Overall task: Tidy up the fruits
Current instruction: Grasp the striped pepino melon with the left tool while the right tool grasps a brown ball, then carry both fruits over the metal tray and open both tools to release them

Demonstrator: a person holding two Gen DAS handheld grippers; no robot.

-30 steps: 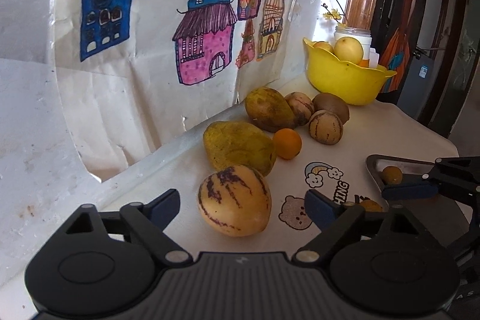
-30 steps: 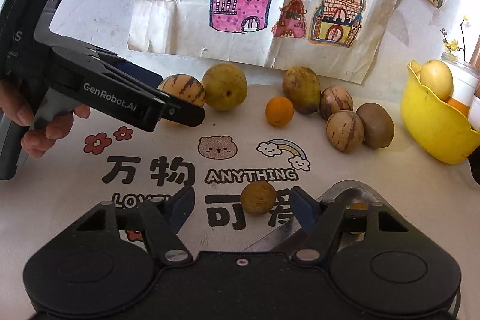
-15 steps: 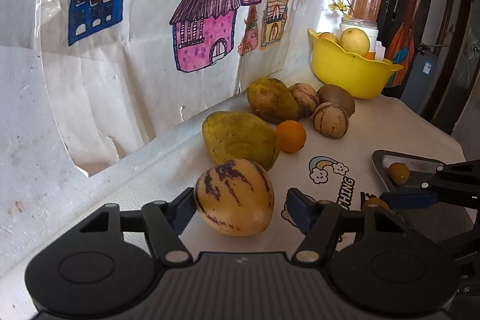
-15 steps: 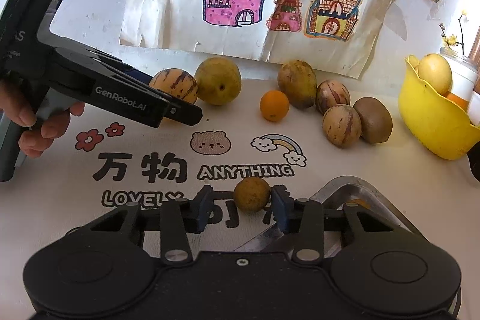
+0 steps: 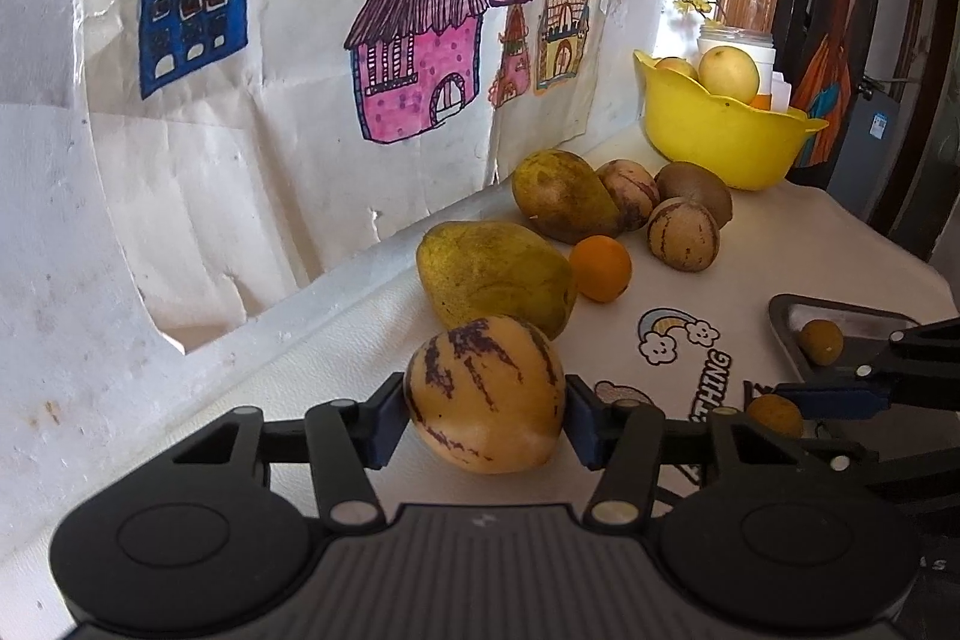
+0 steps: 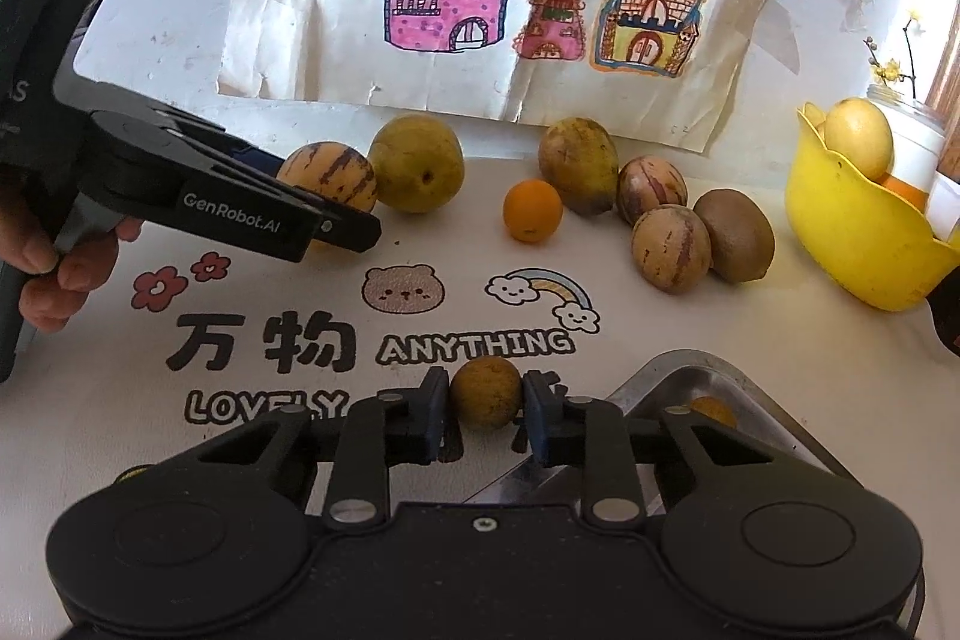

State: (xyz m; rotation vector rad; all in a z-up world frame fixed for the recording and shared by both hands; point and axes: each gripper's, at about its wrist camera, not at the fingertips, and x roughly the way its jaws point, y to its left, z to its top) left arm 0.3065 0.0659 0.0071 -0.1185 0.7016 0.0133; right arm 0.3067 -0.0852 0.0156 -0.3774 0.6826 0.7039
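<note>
My left gripper (image 5: 485,415) is shut on a yellow, purple-streaked melon (image 5: 485,394) that rests on the white printed cloth; the melon also shows in the right wrist view (image 6: 329,175). My right gripper (image 6: 485,406) is shut on a small brown round fruit (image 6: 485,391), low over the cloth beside a metal tray (image 6: 690,376). The tray holds another small brown fruit (image 5: 821,340). A green pear (image 5: 495,274), an orange (image 5: 600,268), a second pear (image 5: 564,196), two striped melons (image 5: 683,233) and a kiwi (image 5: 696,187) lie along the wall.
A yellow bowl (image 5: 720,142) with pale fruit stands at the far right by a white jar. Paper drawings of houses hang on the wall behind the fruit. The left gripper's body (image 6: 180,196) and the holding hand fill the left of the right wrist view.
Both grippers went from open to shut. The left fingers closed on the striped melon. The right fingers closed on the small brown fruit after moving forward to it.
</note>
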